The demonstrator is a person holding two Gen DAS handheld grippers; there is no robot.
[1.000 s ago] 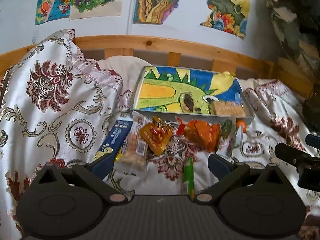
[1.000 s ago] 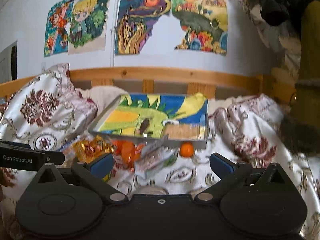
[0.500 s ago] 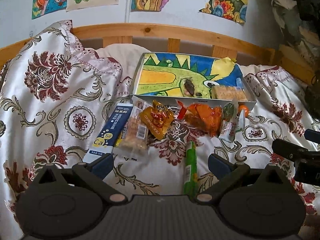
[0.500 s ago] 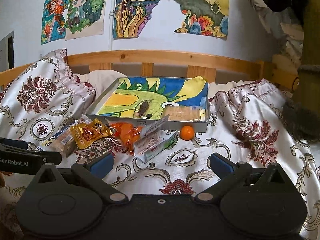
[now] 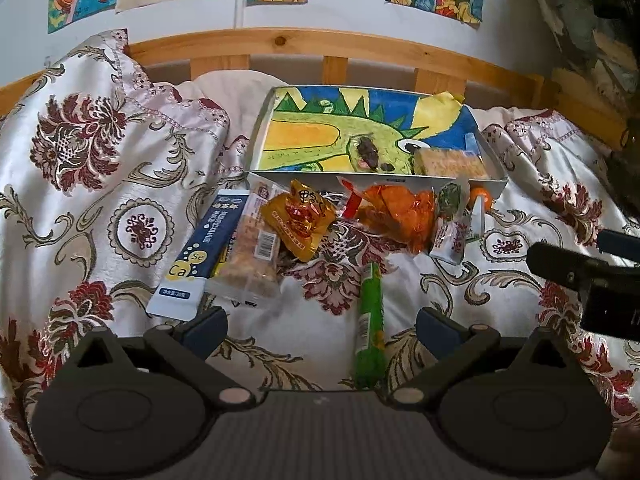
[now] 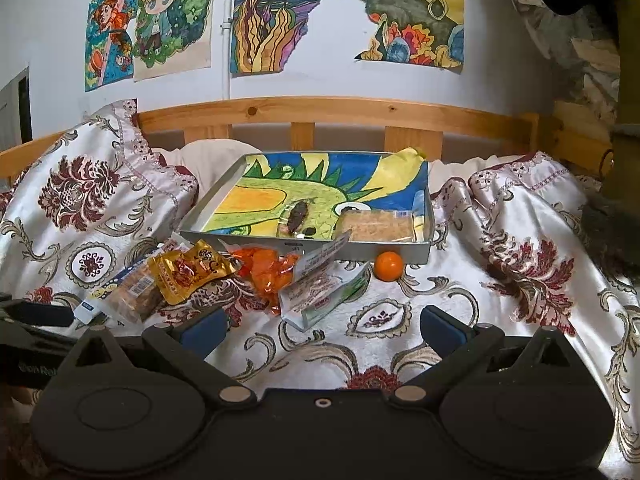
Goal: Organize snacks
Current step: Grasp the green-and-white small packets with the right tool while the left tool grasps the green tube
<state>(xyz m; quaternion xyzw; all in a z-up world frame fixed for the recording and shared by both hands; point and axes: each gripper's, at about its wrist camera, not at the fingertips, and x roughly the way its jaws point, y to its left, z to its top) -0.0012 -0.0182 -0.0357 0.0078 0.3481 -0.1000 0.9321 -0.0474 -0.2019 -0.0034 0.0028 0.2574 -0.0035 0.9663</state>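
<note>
A shallow grey tray lined with a dinosaur drawing lies on the bed; a cracker pack and a small dark snack sit in it. In front of it lie a blue box, a clear biscuit pack, a gold packet, an orange packet, a white-green pack, an orange fruit and a green stick pack. My left gripper hangs open near the green stick. My right gripper is open over bare cloth.
The bedspread is cream satin with red flowers and bunches up high on the left. A wooden bed rail and a wall with drawings close the back. The right gripper's body shows at the right edge of the left wrist view.
Both grippers have pulled back and risen, so the snacks and tray sit farther off and more bedspread shows in front. Both stay open and empty. No snack has moved.
</note>
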